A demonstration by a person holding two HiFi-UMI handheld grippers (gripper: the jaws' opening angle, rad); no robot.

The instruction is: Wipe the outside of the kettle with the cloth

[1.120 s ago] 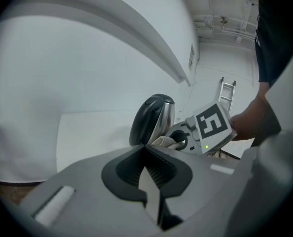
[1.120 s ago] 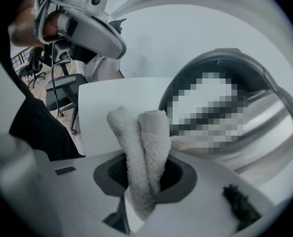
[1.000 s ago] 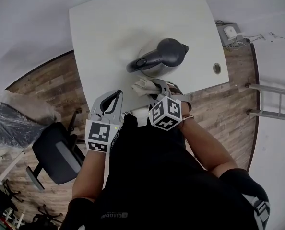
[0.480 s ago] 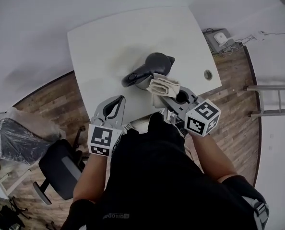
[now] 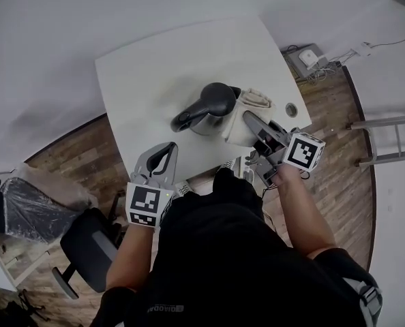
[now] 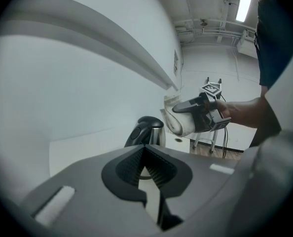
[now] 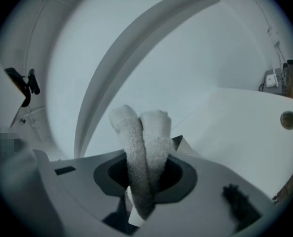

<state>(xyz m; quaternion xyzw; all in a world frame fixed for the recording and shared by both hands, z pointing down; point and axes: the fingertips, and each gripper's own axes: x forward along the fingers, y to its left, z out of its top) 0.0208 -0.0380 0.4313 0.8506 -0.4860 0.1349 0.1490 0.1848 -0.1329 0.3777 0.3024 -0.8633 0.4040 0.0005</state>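
On the white table (image 5: 141, 73) stands the kettle (image 5: 211, 107), steel-bodied with a dark lid and handle; it also shows in the left gripper view (image 6: 147, 131). My right gripper (image 5: 256, 125) is shut on a folded off-white cloth (image 5: 246, 113), which lies against the kettle's right side. In the right gripper view the cloth (image 7: 144, 142) bulges up between the jaws of the right gripper (image 7: 145, 174), and the kettle is out of sight. My left gripper (image 5: 163, 152) hovers at the table's near edge, apart from the kettle, shut on nothing (image 6: 145, 149).
A round cable hole (image 5: 291, 109) sits in the table near its right edge. On the wooden floor are a black office chair (image 5: 86, 247), a plastic-wrapped object (image 5: 28, 203), an adapter with cables (image 5: 305, 58) and a metal frame (image 5: 386, 142).
The right gripper has carried the cloth from the kettle's near side round to its right side. The left gripper has barely moved.
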